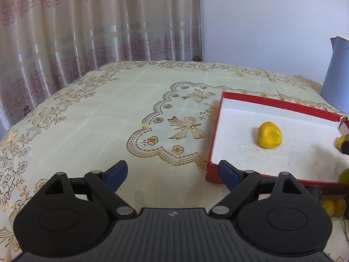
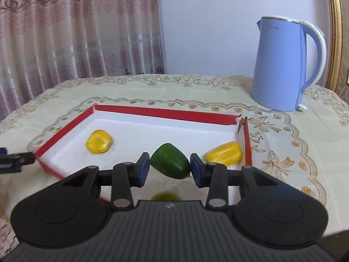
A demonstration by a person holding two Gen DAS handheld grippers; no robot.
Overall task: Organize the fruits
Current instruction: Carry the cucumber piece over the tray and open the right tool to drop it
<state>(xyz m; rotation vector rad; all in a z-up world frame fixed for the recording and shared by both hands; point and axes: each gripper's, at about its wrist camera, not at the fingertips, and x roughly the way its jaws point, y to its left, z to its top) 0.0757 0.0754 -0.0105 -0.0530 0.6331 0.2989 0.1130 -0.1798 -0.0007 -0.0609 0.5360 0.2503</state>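
Right gripper [image 2: 170, 167] closed on green fruit [image 2: 170, 163], pads pressed against both sides, fruit carried above white floor of red tray [image 2: 165, 111] near its front edge, judged for set-down beside yellow fruit [image 2: 99, 141] toward left edge and second yellow fruit [image 2: 224, 154] against right wall. Left gripper [image 1: 173, 172] held wide apart, empty, parked at tray's front-left corner. Kettle [image 2: 283, 65] stood at table's far right.

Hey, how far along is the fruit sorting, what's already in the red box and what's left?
Done: two yellow fruits lie in the red box, one at the left and one by the right wall. In hand: the right claw is shut on a green fruit over the box, not yet set down. Left: small yellow fruits sit on the tablecloth outside the box. The left claw is open and empty.
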